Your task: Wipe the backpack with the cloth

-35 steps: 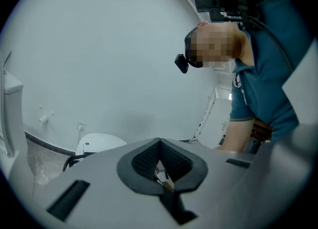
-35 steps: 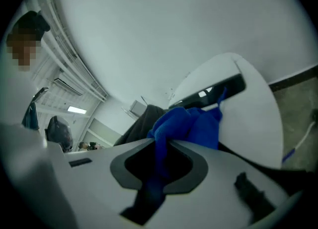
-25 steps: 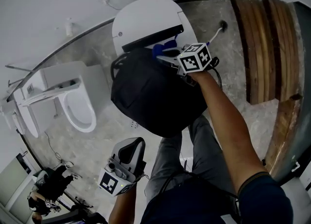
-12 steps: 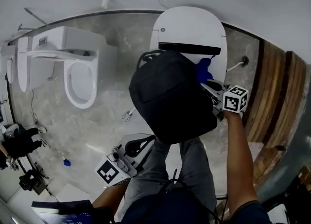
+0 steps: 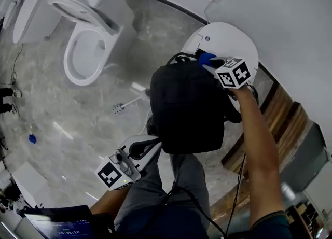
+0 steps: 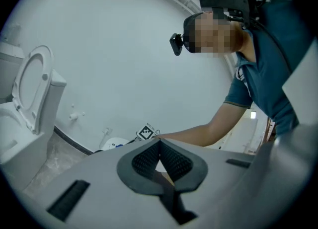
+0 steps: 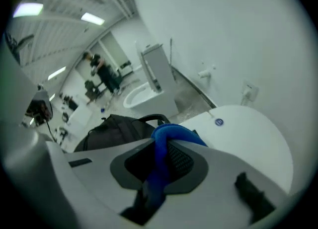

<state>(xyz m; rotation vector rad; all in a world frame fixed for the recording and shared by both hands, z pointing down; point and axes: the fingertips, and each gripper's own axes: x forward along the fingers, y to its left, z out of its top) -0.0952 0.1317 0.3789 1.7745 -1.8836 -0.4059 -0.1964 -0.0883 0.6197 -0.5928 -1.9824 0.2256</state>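
A black backpack (image 5: 187, 106) rests against a white closed toilet lid (image 5: 233, 38), with its carry handle (image 7: 151, 119) toward the lid. My right gripper (image 5: 208, 62) is at the backpack's top edge, shut on a blue cloth (image 5: 206, 57). In the right gripper view the cloth (image 7: 166, 136) bulges out between the jaws, with the backpack (image 7: 117, 129) to the left below and the lid (image 7: 246, 133) to the right. My left gripper (image 5: 151, 142) hangs by the backpack's lower left corner. Its jaws (image 6: 159, 142) are shut, tips touching, with nothing in them.
A second toilet (image 5: 85, 51) with its seat open stands on the marble floor at upper left. A small white brush-like thing (image 5: 122, 107) lies on the floor. Wooden planks (image 5: 282, 113) lie at the right, beside the white wall. A dark screen (image 5: 57, 225) shows at bottom left.
The head view has swung round. My right gripper has carried the cloth from the backpack's right side up to its top, near the handle. The left gripper stays low by the backpack.
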